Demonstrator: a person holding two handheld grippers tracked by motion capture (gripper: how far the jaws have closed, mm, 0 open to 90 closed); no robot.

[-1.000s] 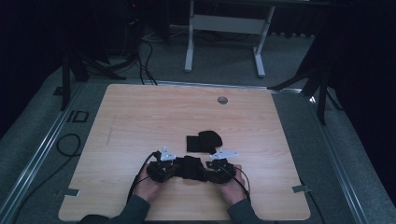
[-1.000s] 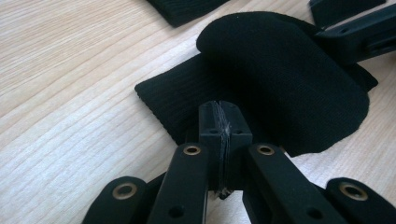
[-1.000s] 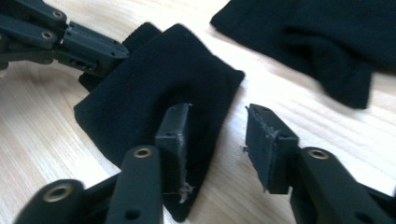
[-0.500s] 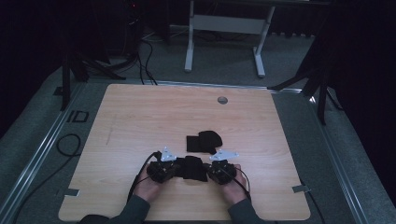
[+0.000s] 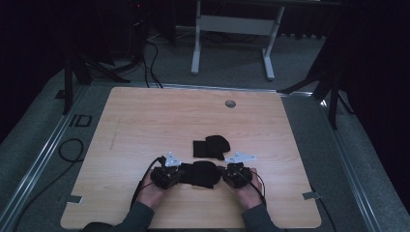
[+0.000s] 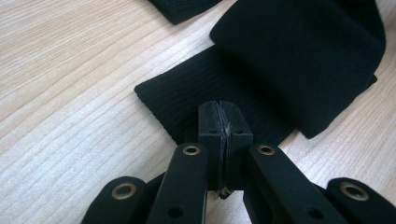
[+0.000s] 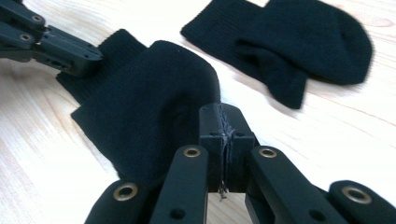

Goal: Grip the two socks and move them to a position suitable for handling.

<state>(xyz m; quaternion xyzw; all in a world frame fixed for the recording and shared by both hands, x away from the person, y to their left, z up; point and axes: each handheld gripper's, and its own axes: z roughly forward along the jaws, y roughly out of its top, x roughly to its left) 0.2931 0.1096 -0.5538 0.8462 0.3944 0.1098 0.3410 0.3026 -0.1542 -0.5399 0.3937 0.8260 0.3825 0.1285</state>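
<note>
Both sets of jaws pressed together, each pinching one end of the near sock [image 5: 199, 174]: left gripper [image 5: 167, 175] on the ribbed cuff at 9 o'clock, right gripper [image 5: 235, 175] on the folded toe end at 3 o'clock. Sock low on the counter [image 5: 145, 121], just in front of the person's hands; second sock [image 5: 211, 146] folded at 12 o'clock, just beyond. Right jaws just closed onto fabric. Best done by keeping both pinches firm, lifting evenly, holding the fabric taut and clear of the folded sock.
</note>
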